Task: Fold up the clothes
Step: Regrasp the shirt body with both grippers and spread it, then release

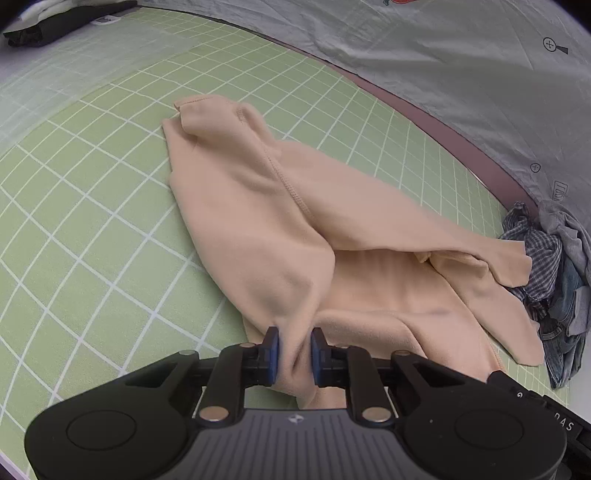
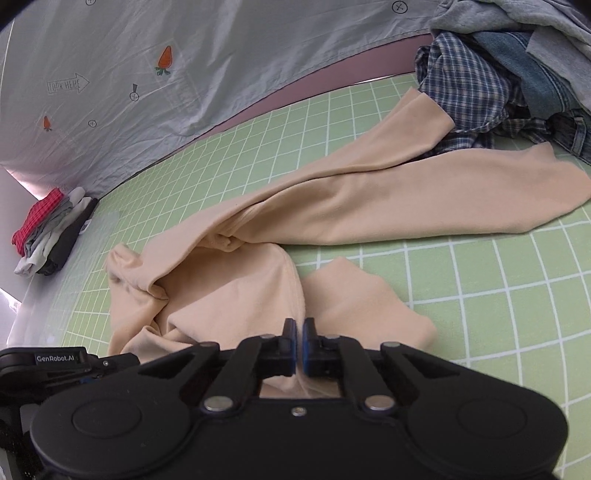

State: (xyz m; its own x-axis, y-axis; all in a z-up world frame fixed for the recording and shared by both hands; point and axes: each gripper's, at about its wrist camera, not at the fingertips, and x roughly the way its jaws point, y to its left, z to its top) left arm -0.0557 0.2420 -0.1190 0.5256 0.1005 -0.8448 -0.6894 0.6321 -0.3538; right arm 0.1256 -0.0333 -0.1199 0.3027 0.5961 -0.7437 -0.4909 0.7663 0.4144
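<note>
Left wrist view: left gripper low at the near edge of a peach garment, jaws closed on a bunched fold of its cloth, blue pads pressing in from both sides. Garment spread loosely over a green grid mat on the worktop, one stitched seam running along its middle, a sleeve trailing off toward a pile of clothes at the right edge. Touching that pile at the sleeve tip. Printed grey sheet hanging behind the mat. Dark folded clothes in the far left corner.

Right wrist view: right gripper also at the near edge of the garment, jaws nearly together, pinching a thin edge of the cloth between the pads. Two long sleeves stretching away toward the checked shirt and denim in the pile; one sleeve end lying against it. Small stack of folded clothes, red on top, well apart at the far left of the mat. Left gripper's black body just beside, at the lower left.
</note>
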